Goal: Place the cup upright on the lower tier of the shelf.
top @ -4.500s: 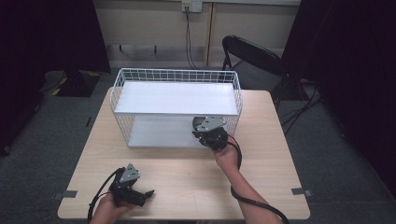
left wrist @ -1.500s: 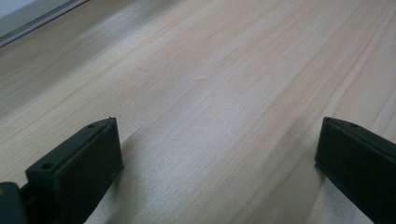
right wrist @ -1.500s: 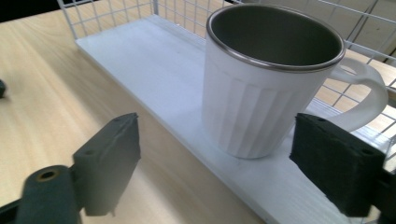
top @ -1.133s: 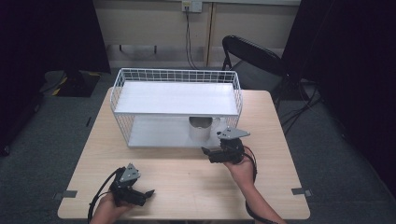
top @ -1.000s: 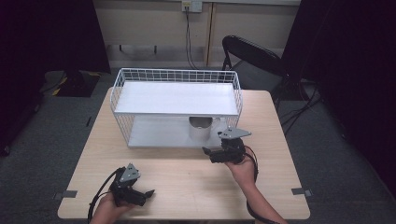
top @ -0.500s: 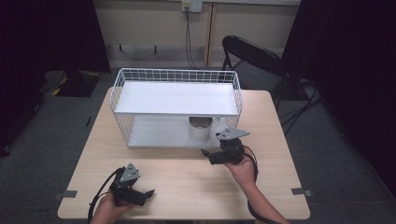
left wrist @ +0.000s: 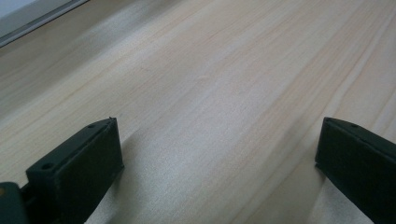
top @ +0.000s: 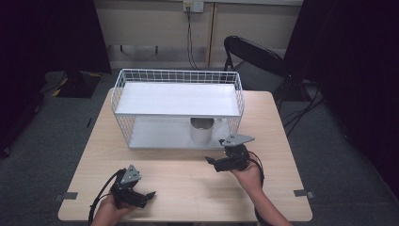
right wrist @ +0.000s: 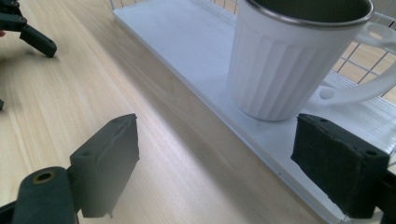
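A white ribbed mug (top: 203, 130) (right wrist: 289, 60) stands upright on the lower shelf of a white wire rack (top: 141, 75), toward the shelf's right end, its handle pointing right. My right gripper (top: 212, 162) (right wrist: 229, 163) sits on the table just in front of the rack, open and empty, a short way from the mug. My left gripper (top: 147, 195) (left wrist: 219, 154) rests near the table's front left edge, open, with bare wood between its jaws.
The rack's upper shelf (top: 178, 99) is a bare white board. The light wooden table (top: 179, 179) stretches between the two grippers. A black folding chair (top: 254, 56) stands behind the table's far right corner. The left gripper's jaw (right wrist: 28, 32) appears at the right gripper view's top left.
The right gripper left the mug on the lower shelf and drew back out of the rack onto the table, turning leftward. The left gripper stayed still.
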The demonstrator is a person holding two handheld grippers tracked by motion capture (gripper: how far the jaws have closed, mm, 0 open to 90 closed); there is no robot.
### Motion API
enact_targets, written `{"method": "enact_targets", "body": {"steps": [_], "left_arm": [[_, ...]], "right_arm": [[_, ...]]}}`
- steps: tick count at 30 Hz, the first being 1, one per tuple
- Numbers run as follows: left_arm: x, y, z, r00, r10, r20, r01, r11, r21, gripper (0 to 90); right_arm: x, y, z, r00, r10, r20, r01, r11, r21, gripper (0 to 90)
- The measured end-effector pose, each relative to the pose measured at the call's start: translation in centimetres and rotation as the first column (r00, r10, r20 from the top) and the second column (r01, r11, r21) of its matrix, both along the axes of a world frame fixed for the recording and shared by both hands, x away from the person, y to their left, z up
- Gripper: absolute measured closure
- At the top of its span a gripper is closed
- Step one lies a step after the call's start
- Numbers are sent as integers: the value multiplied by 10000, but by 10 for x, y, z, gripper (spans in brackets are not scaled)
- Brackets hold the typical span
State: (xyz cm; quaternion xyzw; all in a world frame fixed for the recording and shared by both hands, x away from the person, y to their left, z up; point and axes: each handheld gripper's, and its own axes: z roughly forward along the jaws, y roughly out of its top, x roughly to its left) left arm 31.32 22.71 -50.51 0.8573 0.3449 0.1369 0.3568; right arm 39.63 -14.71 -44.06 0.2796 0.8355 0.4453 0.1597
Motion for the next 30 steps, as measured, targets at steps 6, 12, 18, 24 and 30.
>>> {"method": "enact_targets", "body": {"steps": [6,12,18,24,30], "left_arm": [[0,0,0,10000,1,-1,-1,10000,-2,0],[0,0,0,10000,1,-1,-1,10000,-3,0],[0,0,0,10000,-1,-1,1,10000,0,0],[0,0,0,10000,0,-3,0,10000,0,0],[0,0,0,10000,2,-3,-2,10000,1,0]], "right_arm": [[-4,-6,-4,10000,50,-85,-51,10000,-85,137],[-6,-14,-6,9999,-32,-109,32,10000,-35,138],[-8,-23,-7,9999,-11,-135,11,10000,-34,139],[-9,-30,-10,9998,-124,-164,125,9999,28,138],[-10,-38,-12,9996,-103,-249,103,9999,-31,138]]}}
